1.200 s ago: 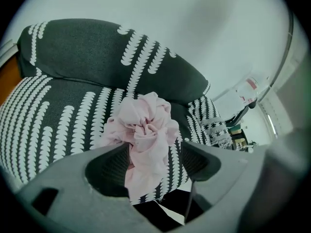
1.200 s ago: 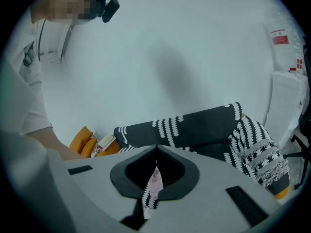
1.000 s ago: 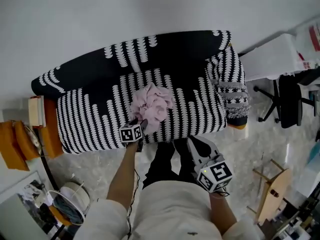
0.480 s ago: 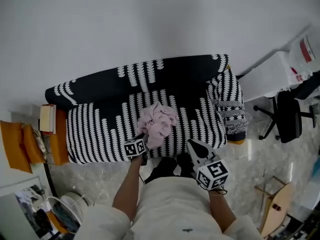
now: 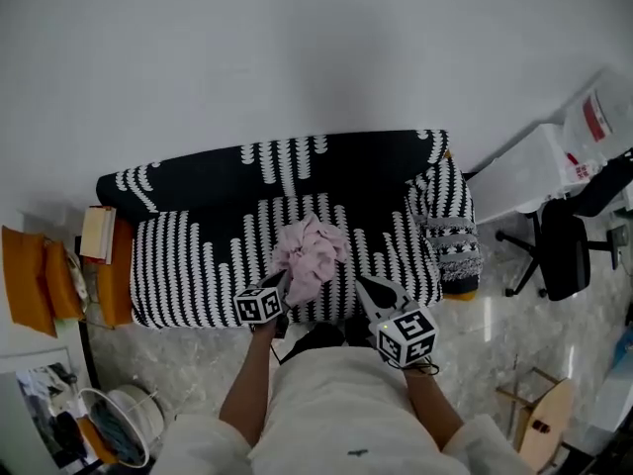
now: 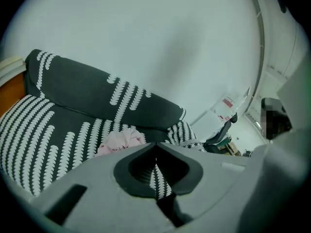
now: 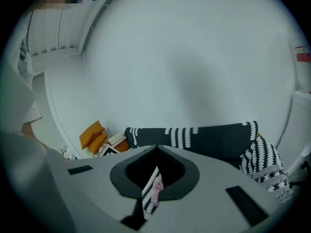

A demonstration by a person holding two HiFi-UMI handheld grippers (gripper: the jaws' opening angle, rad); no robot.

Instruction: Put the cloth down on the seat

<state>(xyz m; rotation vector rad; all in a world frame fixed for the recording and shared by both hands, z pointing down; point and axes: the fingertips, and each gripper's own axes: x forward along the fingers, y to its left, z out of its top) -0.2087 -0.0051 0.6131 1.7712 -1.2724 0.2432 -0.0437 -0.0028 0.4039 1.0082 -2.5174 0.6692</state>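
A crumpled pink cloth (image 5: 309, 250) lies on the seat of the black-and-white patterned sofa (image 5: 198, 265), near its front edge. My left gripper (image 5: 280, 283) hovers just in front of and left of the cloth; its jaws have just been closing and are shut with nothing between them. In the left gripper view the cloth (image 6: 119, 142) shows just beyond the shut left gripper (image 6: 155, 147). My right gripper (image 5: 361, 285) hangs at the sofa's front edge, right of the cloth, shut and empty. The right gripper view looks over the shut right gripper (image 7: 156, 148) at the sofa back (image 7: 204, 140).
Orange cushions (image 5: 25, 280) and a stack of books (image 5: 97, 234) sit left of the sofa, with a fan (image 5: 114, 428) on the floor. A patterned throw (image 5: 450, 231) drapes the right armrest. An office chair (image 5: 564, 250), a white cabinet (image 5: 524, 171) and a wooden stool (image 5: 539, 419) stand right.
The left gripper has lifted off the cloth's near edge and drawn back with its jaws closing. The cloth stays on the seat. The head view has pulled up and away from the sofa.
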